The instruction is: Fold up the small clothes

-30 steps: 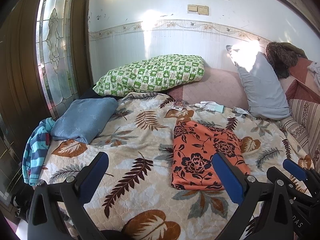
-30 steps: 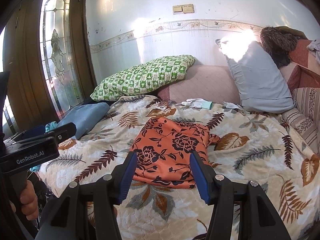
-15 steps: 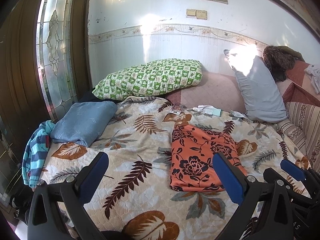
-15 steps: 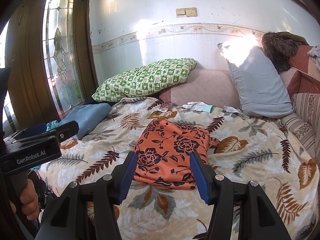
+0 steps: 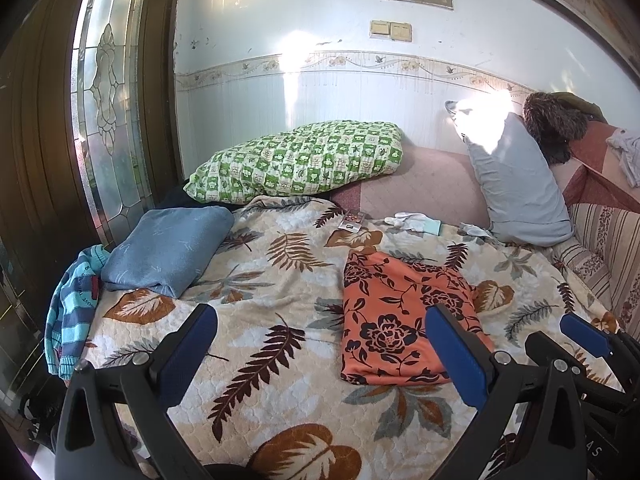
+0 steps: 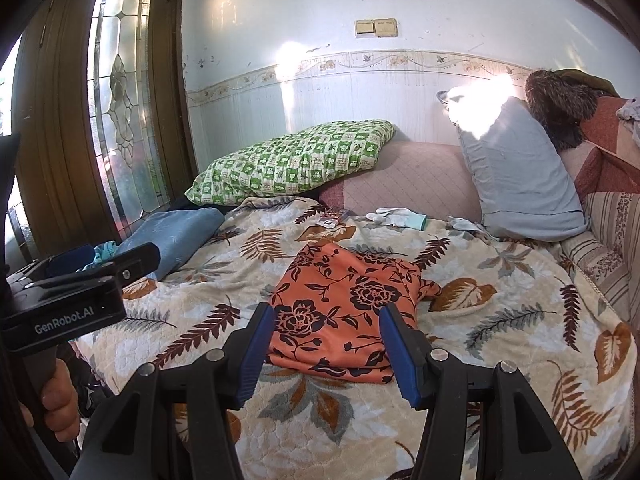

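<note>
Clothes wait at the bed's left edge: a striped top hangs off the blanket, likely next to fold. Left gripper hovers wide open, empty. Orange garment lies folded mid-bed; right gripper hangs half-open before it, holding nothing.
</note>
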Motion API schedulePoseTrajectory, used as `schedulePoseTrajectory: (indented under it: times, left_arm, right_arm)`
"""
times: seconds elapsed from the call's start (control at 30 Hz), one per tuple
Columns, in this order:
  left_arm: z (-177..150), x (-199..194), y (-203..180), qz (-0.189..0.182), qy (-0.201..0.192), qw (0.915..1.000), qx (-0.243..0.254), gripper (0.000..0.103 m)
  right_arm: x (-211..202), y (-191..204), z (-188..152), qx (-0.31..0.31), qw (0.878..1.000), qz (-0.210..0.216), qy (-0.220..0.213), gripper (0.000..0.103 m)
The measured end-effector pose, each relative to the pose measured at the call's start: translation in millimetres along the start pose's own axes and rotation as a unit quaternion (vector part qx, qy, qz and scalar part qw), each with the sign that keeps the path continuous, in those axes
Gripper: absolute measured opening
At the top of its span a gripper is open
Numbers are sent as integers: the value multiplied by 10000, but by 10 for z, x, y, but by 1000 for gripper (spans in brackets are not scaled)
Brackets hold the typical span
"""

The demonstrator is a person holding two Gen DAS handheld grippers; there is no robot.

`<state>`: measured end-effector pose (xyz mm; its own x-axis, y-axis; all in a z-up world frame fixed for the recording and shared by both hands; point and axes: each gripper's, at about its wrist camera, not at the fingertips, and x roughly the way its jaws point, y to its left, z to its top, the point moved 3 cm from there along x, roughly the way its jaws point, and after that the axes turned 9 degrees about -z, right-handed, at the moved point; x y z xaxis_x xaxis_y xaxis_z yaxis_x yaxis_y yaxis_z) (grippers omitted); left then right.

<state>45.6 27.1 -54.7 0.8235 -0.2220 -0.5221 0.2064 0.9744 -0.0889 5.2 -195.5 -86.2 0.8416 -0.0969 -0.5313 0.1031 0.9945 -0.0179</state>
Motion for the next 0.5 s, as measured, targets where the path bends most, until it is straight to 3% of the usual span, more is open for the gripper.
schedulePoseTrajectory:
  times: [0.5]
  left_arm:
    - [120, -152, -2, -92, -173, 9998, 57, 103]
  right_arm:
    - [-74, 54, 116, -86, 9999, 2, -110, 59]
